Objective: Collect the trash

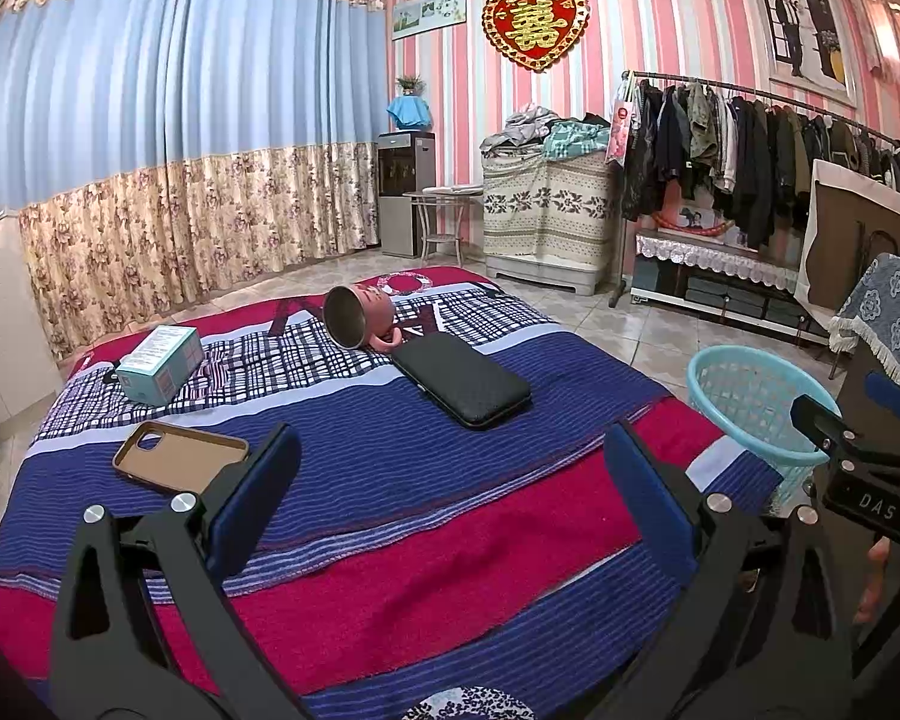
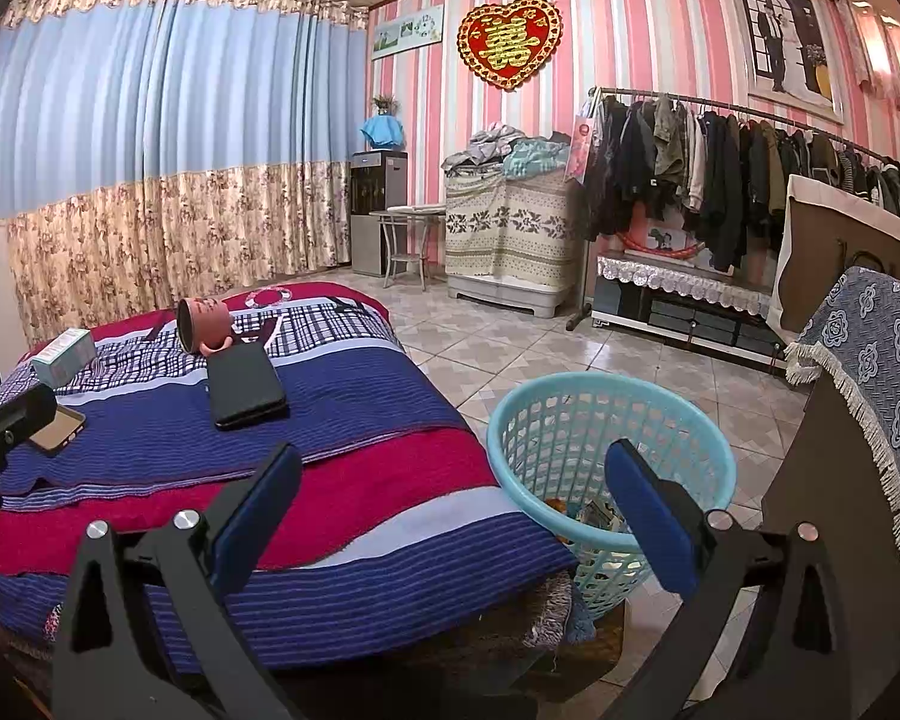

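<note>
Both grippers, left (image 1: 450, 498) and right (image 2: 450, 504), spread wide, empty. Basket (image 2: 510, 420) beside bed, some trash inside. Box (image 1: 161, 365) on far blanket: reach over, square up, pinch across sides.

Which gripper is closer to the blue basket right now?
Right. The right gripper hangs open just beside the blue basket; the left gripper is over the bed, farther away.

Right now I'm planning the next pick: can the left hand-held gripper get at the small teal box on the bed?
Probably yes. The left hand-held gripper is open, and only bare blanket and a phone case lie toward the box.
</note>
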